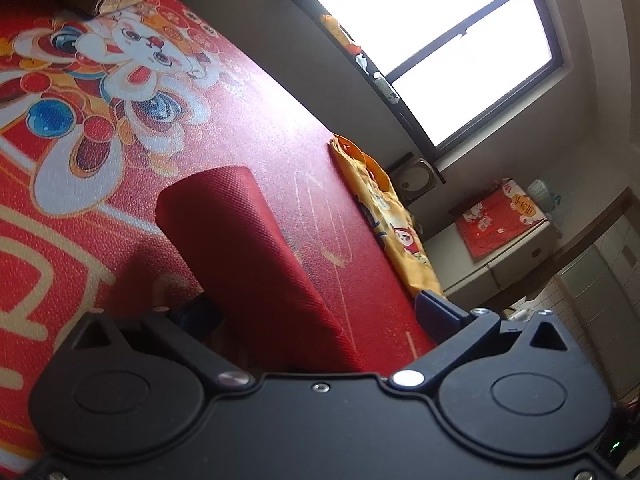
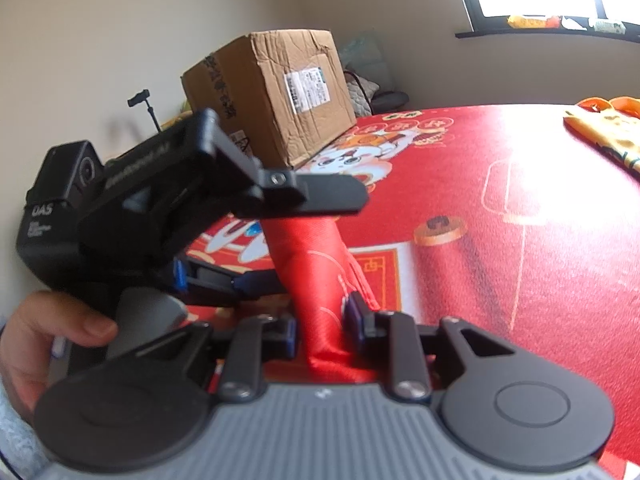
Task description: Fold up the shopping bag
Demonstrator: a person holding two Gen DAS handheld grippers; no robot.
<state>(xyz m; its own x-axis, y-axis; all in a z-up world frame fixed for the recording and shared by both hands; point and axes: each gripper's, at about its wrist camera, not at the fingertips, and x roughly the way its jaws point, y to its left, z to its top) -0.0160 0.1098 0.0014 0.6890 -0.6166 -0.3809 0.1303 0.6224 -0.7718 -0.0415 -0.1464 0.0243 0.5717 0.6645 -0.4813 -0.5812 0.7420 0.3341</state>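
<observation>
The red shopping bag point(image 2: 320, 280), already gathered into a narrow roll, is held up above the red printed surface point(image 2: 520, 240); the right tool point(image 2: 320, 320) is closed on its lower end, blue pads pressing the cloth from both sides; the left tool point(image 2: 276, 240) straddles the roll further up, one finger above and one below, jaws standing wide, so it appears open around the roll and not pinching it. In the left wrist view the roll point(image 1: 248, 256) runs out between that tool's spread fingers, its far end free over the surface.

The risks, as I judge them: the fabric looks slick, so the right tool's narrow pinch may let the roll slide out if pulled; the free end may uncurl, since nothing clamps it; if the left tool closes off-centre it may crush the roll askew and spoil the fold. The cardboard box point(image 2: 272, 96) and the yellow bag point(image 2: 612, 136) lie well apart, so no snagging there.
</observation>
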